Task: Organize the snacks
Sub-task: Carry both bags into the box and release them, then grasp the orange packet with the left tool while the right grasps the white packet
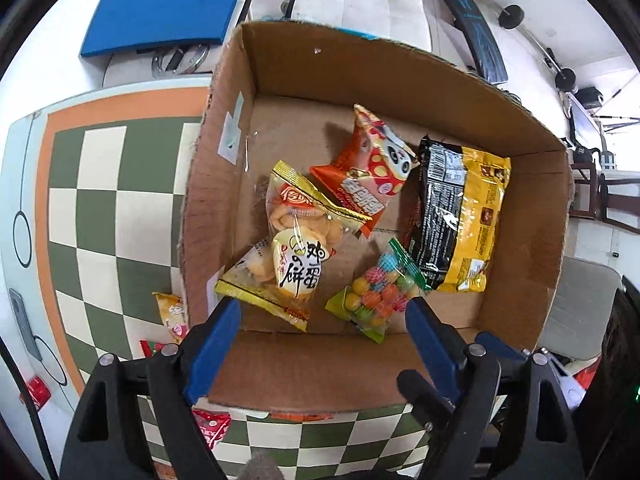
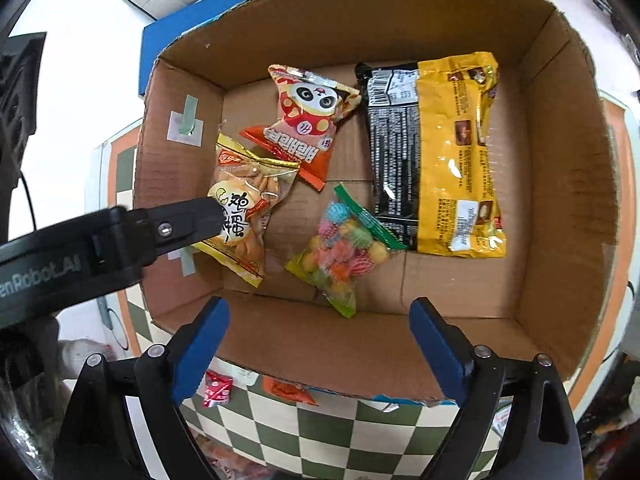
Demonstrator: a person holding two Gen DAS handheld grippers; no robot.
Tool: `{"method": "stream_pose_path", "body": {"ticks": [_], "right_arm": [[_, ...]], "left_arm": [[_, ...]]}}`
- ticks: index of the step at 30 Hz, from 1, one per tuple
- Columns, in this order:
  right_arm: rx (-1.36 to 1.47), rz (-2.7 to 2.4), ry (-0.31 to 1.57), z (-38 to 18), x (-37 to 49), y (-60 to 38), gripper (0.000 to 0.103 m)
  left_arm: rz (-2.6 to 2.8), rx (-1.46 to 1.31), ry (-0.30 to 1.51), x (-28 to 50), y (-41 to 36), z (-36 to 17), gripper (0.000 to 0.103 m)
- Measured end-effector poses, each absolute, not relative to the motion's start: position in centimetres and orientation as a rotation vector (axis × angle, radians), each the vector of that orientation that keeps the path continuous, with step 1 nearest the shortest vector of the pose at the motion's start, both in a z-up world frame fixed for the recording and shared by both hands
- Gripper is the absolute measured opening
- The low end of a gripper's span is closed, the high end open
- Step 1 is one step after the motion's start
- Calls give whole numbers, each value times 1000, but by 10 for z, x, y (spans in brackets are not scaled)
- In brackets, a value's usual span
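Note:
An open cardboard box (image 1: 400, 76) (image 2: 360, 20) stands on the table with several snacks on its floor. A clear and yellow egg-biscuit bag (image 1: 296, 240) (image 2: 256, 184) partly overlaps a red panda bag (image 1: 372, 168) (image 2: 308, 120). Beside them lie a green-edged bag of coloured candy balls (image 1: 376, 292) (image 2: 340, 248) and a large black and yellow pack (image 1: 460, 216) (image 2: 440, 152). My left gripper (image 1: 322, 312) hangs open over the box's near side, holding nothing. My right gripper (image 2: 320, 306) is open and empty too, above the candy bag. One of the left gripper's black fingers (image 2: 188, 220) reaches over the egg-biscuit bag.
The box rests on a green and cream checkered mat (image 1: 100, 200) (image 2: 340, 432). Small loose packets lie on the mat outside the box's near wall: a yellow one (image 1: 172, 312), a red one (image 1: 212, 426) (image 2: 218, 390) and an orange one (image 2: 290, 394). A blue pad (image 1: 168, 4) lies beyond.

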State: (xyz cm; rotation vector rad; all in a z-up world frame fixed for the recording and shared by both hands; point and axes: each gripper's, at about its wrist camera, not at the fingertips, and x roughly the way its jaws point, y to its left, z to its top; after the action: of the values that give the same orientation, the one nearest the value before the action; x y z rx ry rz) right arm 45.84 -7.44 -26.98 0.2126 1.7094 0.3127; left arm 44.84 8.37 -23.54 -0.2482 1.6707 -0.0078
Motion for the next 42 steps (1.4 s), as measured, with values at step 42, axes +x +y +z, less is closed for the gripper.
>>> {"method": "stream_pose_path", "body": {"ticks": [42], "right_arm": [[340, 90, 1755, -369, 324, -123, 58]], "left_arm": [[91, -127, 1668, 281, 57, -332, 84]]}}
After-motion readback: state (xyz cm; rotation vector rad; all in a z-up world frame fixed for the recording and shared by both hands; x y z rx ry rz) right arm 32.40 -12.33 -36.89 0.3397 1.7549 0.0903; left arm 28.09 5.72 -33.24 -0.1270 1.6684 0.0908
